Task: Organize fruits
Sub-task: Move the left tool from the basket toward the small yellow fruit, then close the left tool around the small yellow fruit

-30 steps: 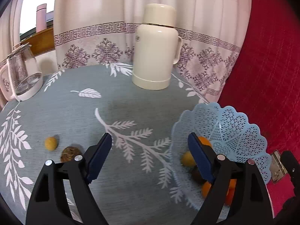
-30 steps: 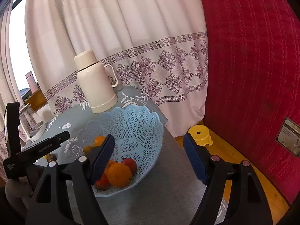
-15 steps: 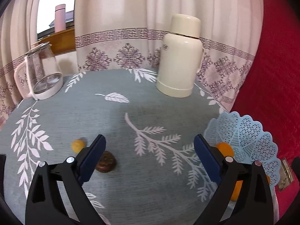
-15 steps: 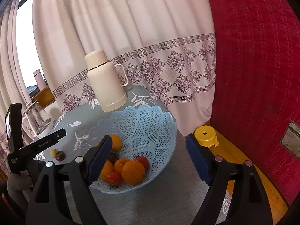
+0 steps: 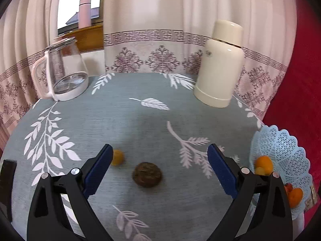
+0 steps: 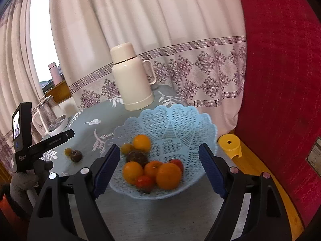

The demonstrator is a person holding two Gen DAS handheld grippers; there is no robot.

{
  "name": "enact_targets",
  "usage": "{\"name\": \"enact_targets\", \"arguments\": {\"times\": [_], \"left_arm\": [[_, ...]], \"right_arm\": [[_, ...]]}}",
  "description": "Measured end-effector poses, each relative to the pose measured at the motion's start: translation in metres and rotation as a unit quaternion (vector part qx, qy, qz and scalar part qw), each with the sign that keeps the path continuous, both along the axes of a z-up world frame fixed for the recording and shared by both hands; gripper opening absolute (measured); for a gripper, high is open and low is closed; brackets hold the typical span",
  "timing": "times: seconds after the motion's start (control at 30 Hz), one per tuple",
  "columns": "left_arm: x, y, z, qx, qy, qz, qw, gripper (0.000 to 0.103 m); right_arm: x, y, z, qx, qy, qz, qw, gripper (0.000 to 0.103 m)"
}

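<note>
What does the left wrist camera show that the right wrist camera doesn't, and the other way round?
Only the left wrist view shows the left tool from behind, open and empty, framing the brown wrinkled round fruit.

Only the right wrist view shows the yellow plastic stool, the gloved hand holding the left tool, and the right tool, open.

Both show the cream thermos flask, the clear glass kettle, the small yellow fruit and the light blue lattice plastic basket of oranges.
</note>
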State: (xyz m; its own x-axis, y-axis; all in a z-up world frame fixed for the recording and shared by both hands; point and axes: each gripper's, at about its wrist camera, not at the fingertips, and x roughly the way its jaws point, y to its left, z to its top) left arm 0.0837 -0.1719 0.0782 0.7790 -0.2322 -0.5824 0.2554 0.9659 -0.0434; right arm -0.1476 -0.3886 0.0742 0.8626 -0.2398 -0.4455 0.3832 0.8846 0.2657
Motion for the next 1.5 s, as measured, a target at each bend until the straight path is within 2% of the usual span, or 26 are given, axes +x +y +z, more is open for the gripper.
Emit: {"name": "enact_targets", "arguments": {"times": [0.5, 0.8, 1.0, 1.07, 1.23, 1.33, 1.5], "left_arm": [[0.031, 0.069, -0.016, 0.005, 0.015, 0.065, 0.9977, 0.096], [0.057, 0.095, -0.033, -0.012, 0.049, 0.078, 0.9957, 0.096], [0.062, 0.090, -0.048, -0.015, 0.071, 0.060, 0.9956, 0.083], [0.064, 0.084, -0.053, -0.009, 0.077, 0.051, 0.9957, 0.074], [0.067, 0.070, -0.057, -0.001, 0.087, 0.021, 0.9960, 0.065], [0.070, 0.063, -0.061, 0.006, 0.096, 0.008, 0.9953, 0.054], [0.074, 0.066, -0.064, -0.012, 0.110, -0.003, 0.9938, 0.043]], "right_arm": [[0.024, 0.046, 0.005, -0.012, 0.007, 0.066, 0.998, 0.080], [0.032, 0.060, -0.001, -0.015, 0.023, 0.084, 0.996, 0.080], [0.036, 0.065, -0.007, -0.014, 0.035, 0.092, 0.995, 0.080], [0.037, 0.066, -0.008, -0.016, 0.038, 0.094, 0.995, 0.080], [0.040, 0.071, -0.009, -0.021, 0.044, 0.098, 0.994, 0.080], [0.044, 0.075, -0.010, -0.025, 0.049, 0.102, 0.993, 0.080], [0.051, 0.085, -0.011, -0.031, 0.056, 0.112, 0.992, 0.080]]}}
